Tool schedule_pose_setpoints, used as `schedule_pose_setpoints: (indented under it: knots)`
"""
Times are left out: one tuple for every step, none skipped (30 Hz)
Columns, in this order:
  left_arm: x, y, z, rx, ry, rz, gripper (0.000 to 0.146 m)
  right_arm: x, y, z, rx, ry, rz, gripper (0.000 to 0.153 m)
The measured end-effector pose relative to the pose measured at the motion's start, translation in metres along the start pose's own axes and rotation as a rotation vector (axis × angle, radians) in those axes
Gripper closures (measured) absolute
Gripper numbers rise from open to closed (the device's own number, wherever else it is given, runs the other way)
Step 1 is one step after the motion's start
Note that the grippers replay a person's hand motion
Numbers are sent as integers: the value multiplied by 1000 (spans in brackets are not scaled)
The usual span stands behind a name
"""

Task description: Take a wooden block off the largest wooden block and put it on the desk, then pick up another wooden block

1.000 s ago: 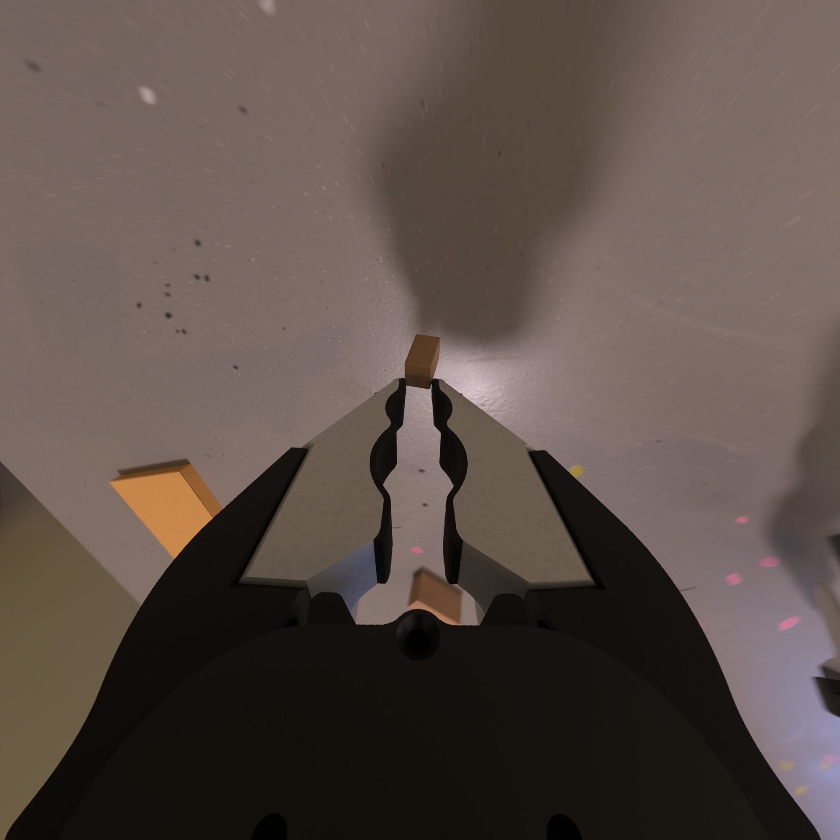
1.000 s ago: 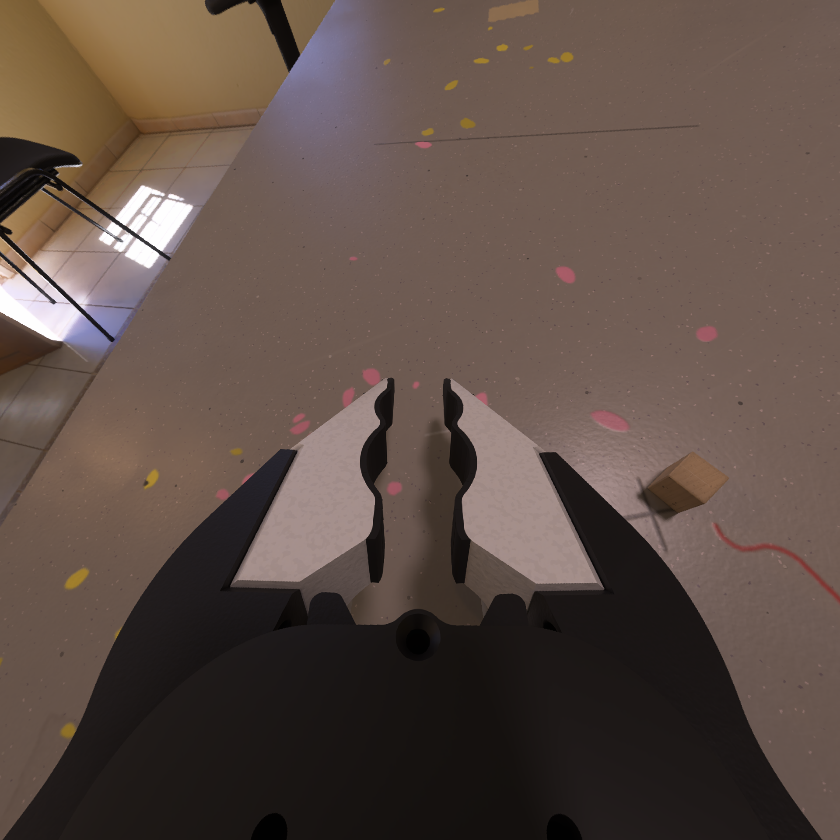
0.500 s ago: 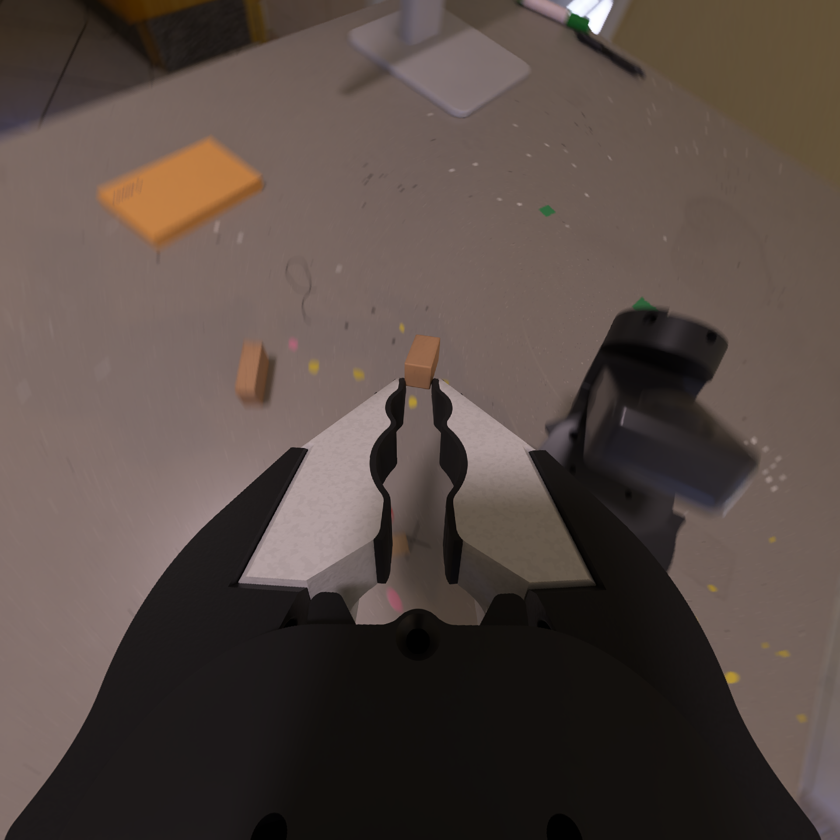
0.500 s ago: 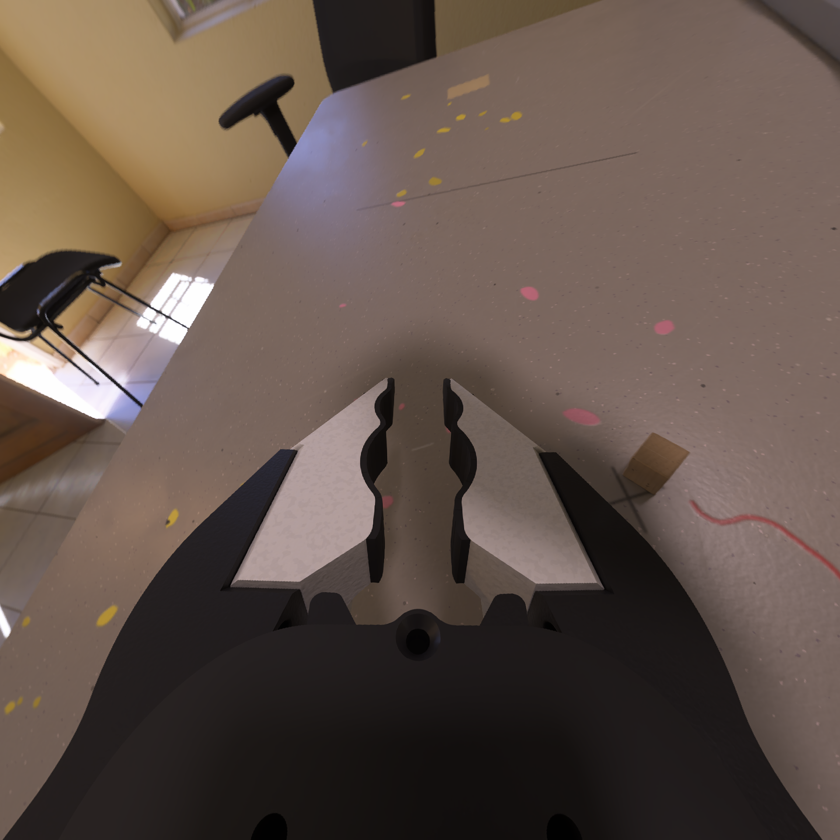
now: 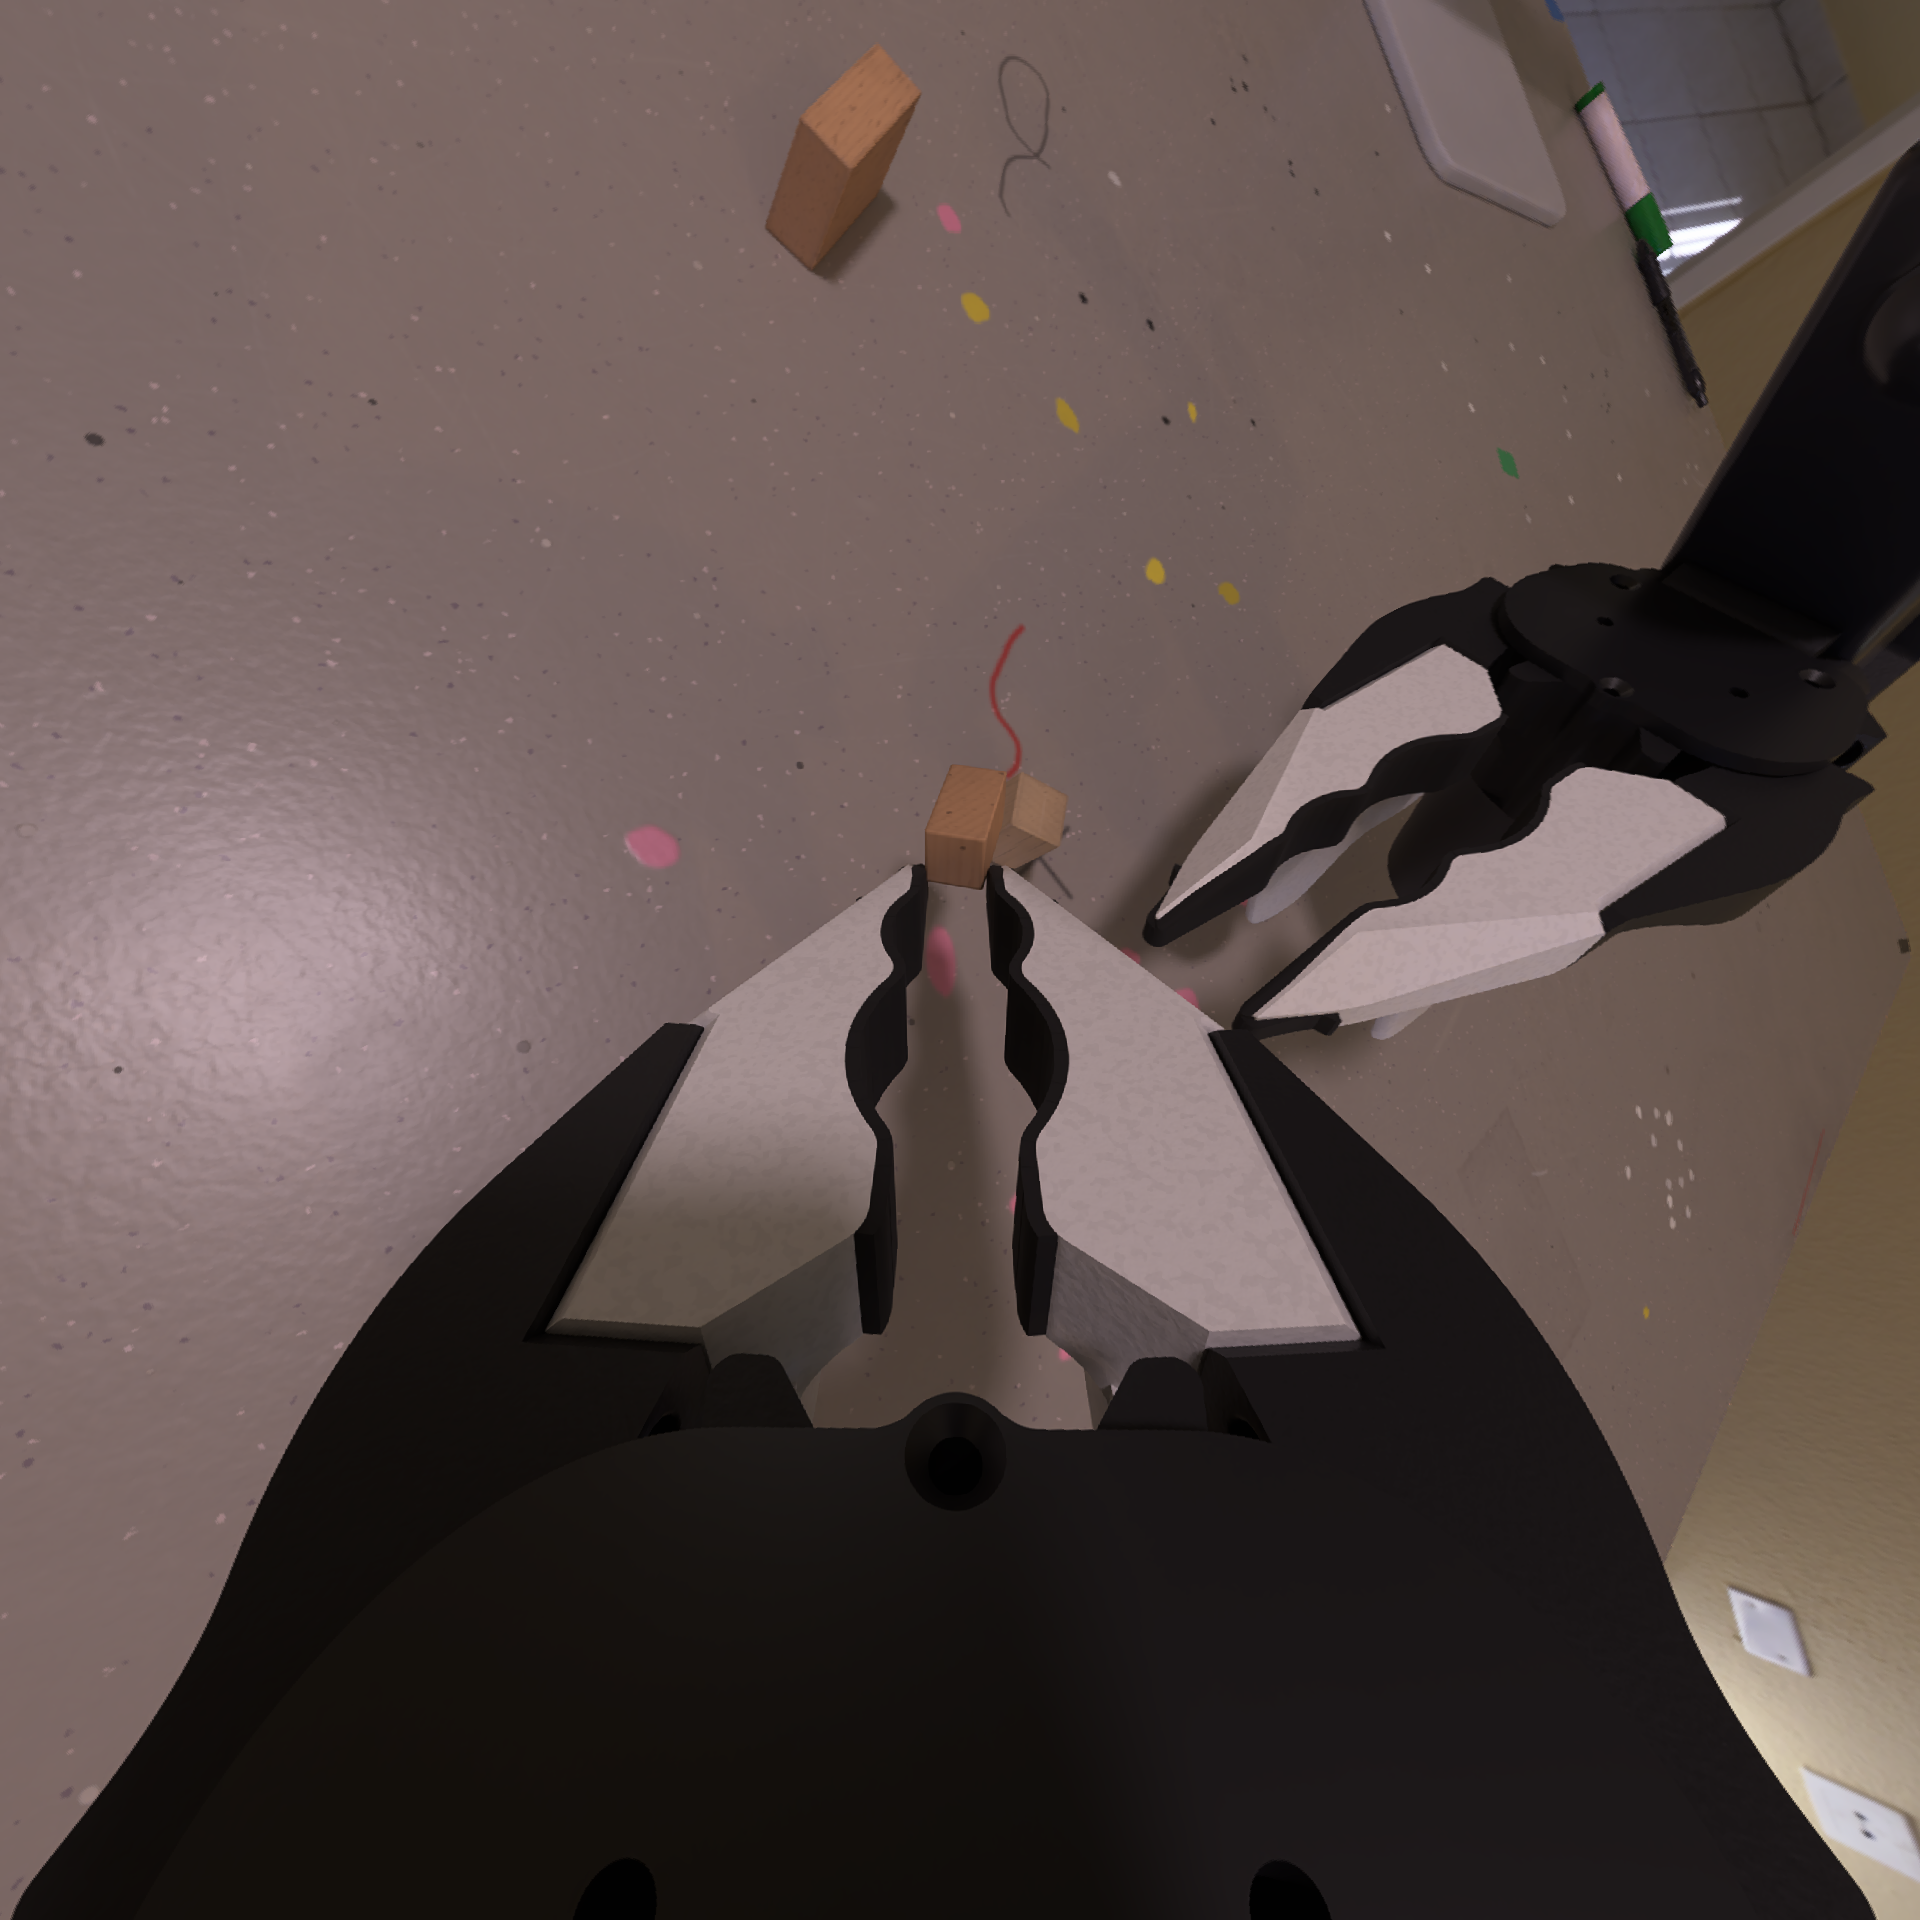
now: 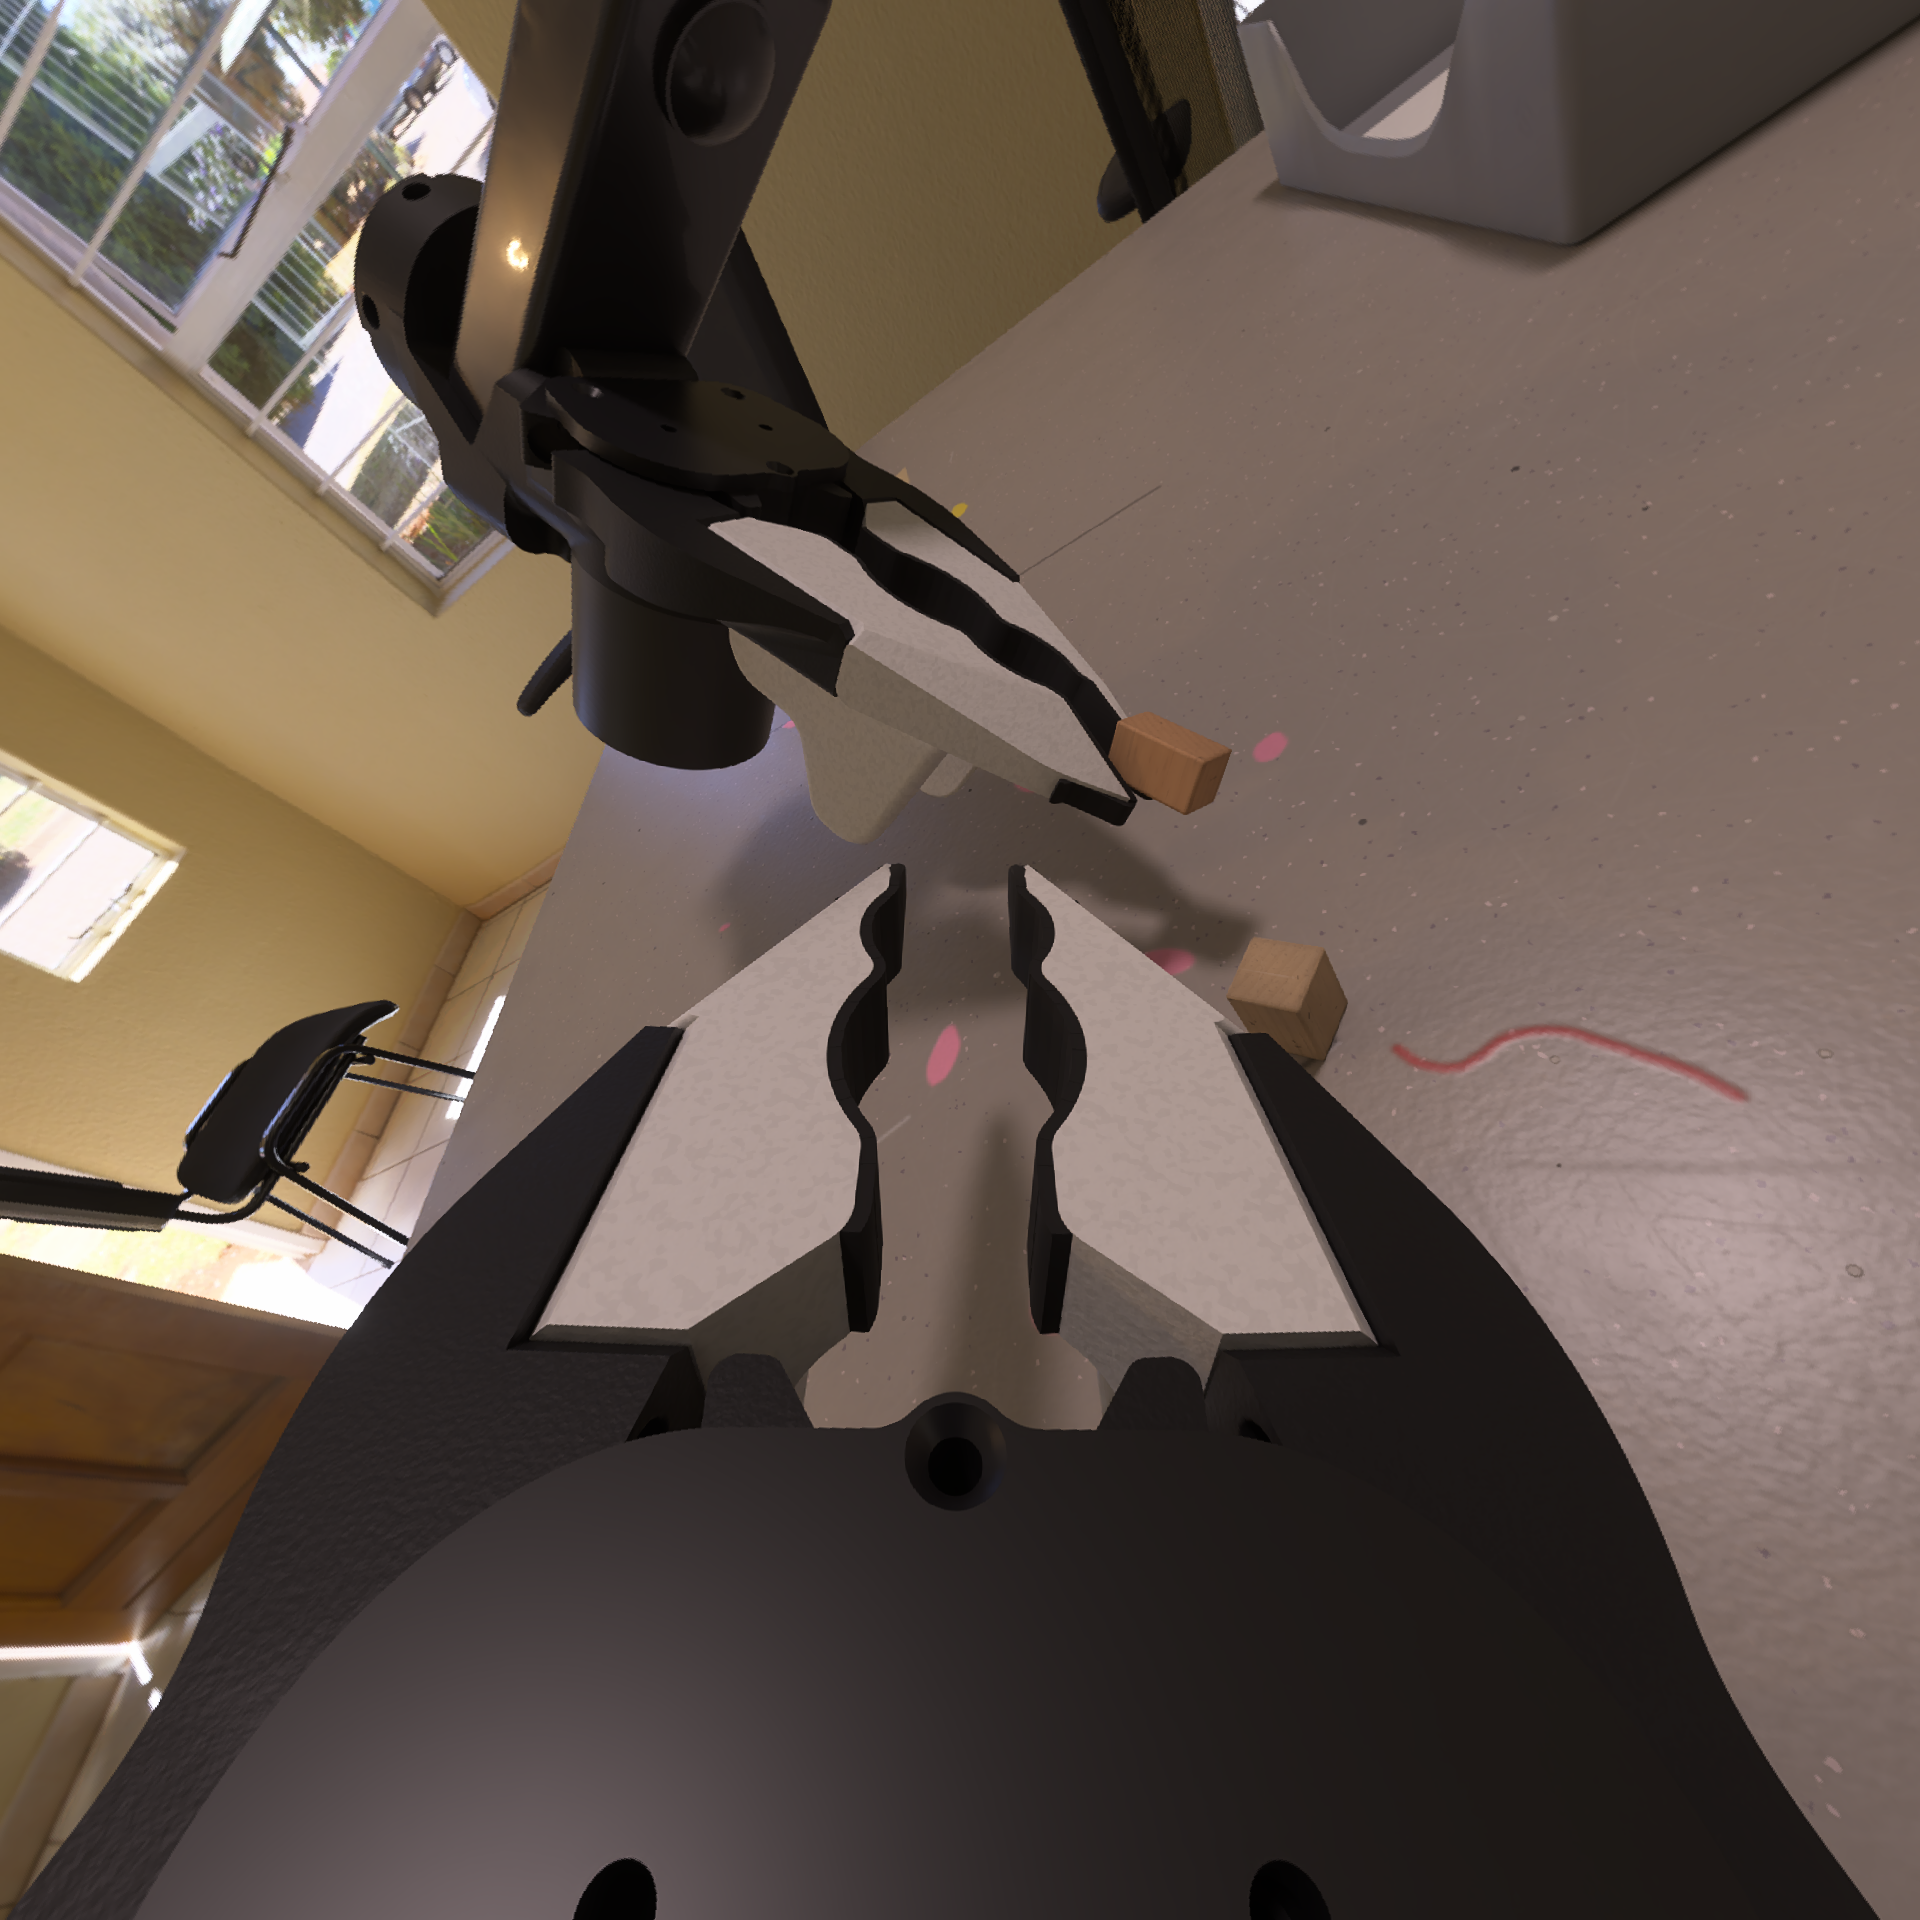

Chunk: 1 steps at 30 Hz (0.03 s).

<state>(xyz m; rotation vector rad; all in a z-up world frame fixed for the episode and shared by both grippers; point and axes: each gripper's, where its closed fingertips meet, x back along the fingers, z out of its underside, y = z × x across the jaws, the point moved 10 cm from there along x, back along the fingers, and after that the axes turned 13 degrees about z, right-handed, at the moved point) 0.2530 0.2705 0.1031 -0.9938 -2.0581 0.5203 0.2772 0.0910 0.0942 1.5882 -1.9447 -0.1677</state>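
Gripping a small wooden block (image 5: 964, 826) at their very tips, the left tongs (image 5: 954, 883) hold it lifted off the speckled grey worktop (image 5: 364, 727) in the left wrist view. Directly behind it in this view sits a paler wooden cube (image 5: 1037, 821), at the end of a red squiggle (image 5: 1006, 701) drawn on the surface. A longer wooden block (image 5: 842, 156) stands farther off on the worktop, towards its far edge, tilted in the picture. The right tongs (image 5: 1200, 971) enter from the worktop's right edge, their fingers parted with nothing between them, tips close to the surface and near the cube. A green-capped marker (image 5: 1626, 177) lies near the far right corner.

The right wrist view shows the right tongs (image 6: 954, 873) spread apart and empty above the worktop (image 6: 1558, 623). The pale cube (image 6: 1288, 997) rests on the surface just beside the right fingertip, next to the red squiggle (image 6: 1558, 1055). Beyond, the left tongs (image 6: 1117, 769) clamp the small block (image 6: 1172, 764), which hangs clear of the worktop. A black chair (image 6: 281, 1112) stands on the floor past the worktop's left edge.
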Motion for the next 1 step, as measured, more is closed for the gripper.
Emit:
schedule_pose_setpoints:
  knots:
    - [0, 2, 1, 4, 1, -1, 135, -1, -1, 0, -8, 4, 1, 133]
